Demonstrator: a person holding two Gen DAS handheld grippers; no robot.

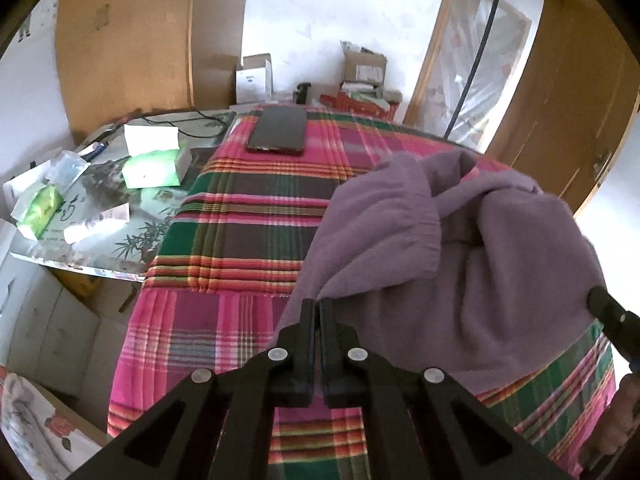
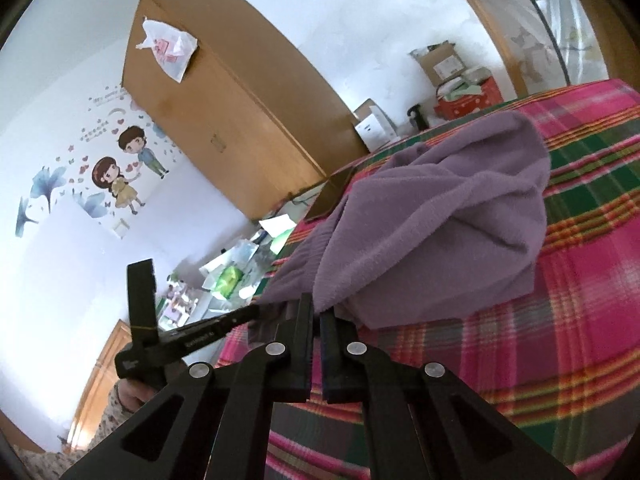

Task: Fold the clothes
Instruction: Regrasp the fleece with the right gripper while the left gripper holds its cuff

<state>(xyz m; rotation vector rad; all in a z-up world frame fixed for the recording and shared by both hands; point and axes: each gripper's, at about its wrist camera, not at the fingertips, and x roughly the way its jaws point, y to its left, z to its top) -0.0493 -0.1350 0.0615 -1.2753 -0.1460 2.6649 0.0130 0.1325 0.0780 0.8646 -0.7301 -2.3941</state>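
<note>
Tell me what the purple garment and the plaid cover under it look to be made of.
Purple garment: looks like fleece or brushed knit, matte, with a fuzzy nap, soft thick folds and a gathered elastic band. Plaid cover: seems a thin woven cotton-like sheet, flat, no pile, stripes crisp. Both tongs, left and right, are shut on the garment's edge.

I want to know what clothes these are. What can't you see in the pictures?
- What kind of garment the purple fleece is: bunched up in both views.
- How far the plaid sheet reaches: cut off by the picture edges.
- Where the left tongs and right tongs pinch: fabric folds cover the tips.
- The dark flat thing: too blurred to name.
</note>
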